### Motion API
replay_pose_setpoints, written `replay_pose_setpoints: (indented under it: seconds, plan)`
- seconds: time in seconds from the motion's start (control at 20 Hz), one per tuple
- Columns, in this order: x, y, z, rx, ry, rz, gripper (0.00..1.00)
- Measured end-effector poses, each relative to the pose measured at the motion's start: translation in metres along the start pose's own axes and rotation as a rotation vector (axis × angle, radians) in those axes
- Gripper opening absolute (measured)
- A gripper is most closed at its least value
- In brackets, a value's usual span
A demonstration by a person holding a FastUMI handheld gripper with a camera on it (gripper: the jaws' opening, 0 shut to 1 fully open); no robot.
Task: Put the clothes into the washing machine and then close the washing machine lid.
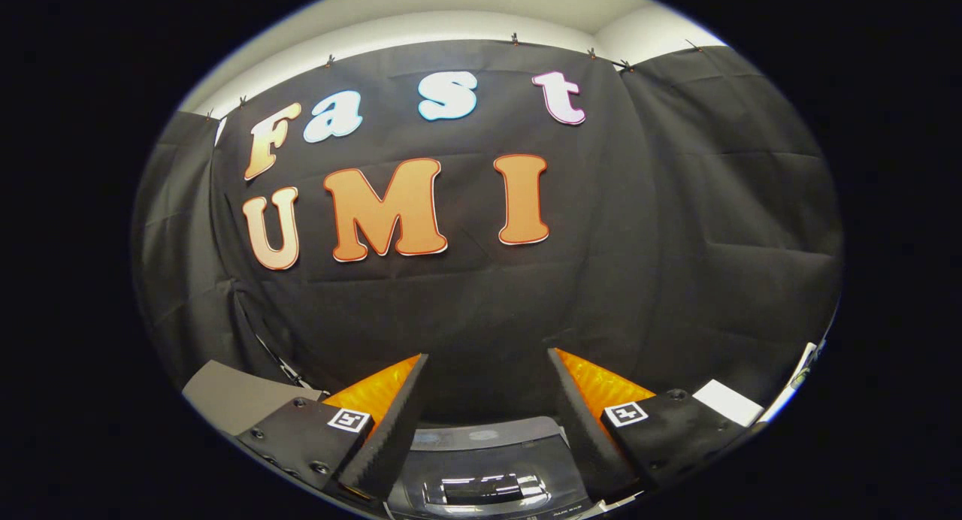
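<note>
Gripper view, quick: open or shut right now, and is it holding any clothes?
Gripper: open, fingers spread wide with nothing between them; the washing machine lid lies below the gap, with the booth's black wall beyond.

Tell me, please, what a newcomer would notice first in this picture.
First, the black cloth wall that hangs wide beyond the fingers. Next, the hand-held gripper, its fingers spread open with nothing between them. Low between them lies the glossy dark lid of the washing machine.
</note>
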State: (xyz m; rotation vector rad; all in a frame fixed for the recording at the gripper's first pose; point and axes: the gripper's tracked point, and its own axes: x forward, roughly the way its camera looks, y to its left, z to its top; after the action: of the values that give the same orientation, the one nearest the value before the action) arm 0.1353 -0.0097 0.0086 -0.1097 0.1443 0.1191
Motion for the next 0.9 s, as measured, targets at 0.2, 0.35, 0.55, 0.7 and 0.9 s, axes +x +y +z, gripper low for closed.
replay_pose_setpoints:
  seconds: [0.2, 0.35, 0.55, 0.7, 0.9]
  plan:
    - [-0.008, 0.003, 0.006, 0.003, -0.014, 0.012, 0.98]
    - [-0.020, -0.002, 0.014, 0.009, -0.034, 0.010, 0.98]
    - [-0.023, -0.016, 0.025, 0.018, -0.063, -0.014, 0.98]
    - [-0.019, -0.023, 0.037, 0.024, -0.082, -0.031, 0.98]
    - [-0.010, -0.025, 0.051, 0.015, -0.099, -0.029, 0.98]
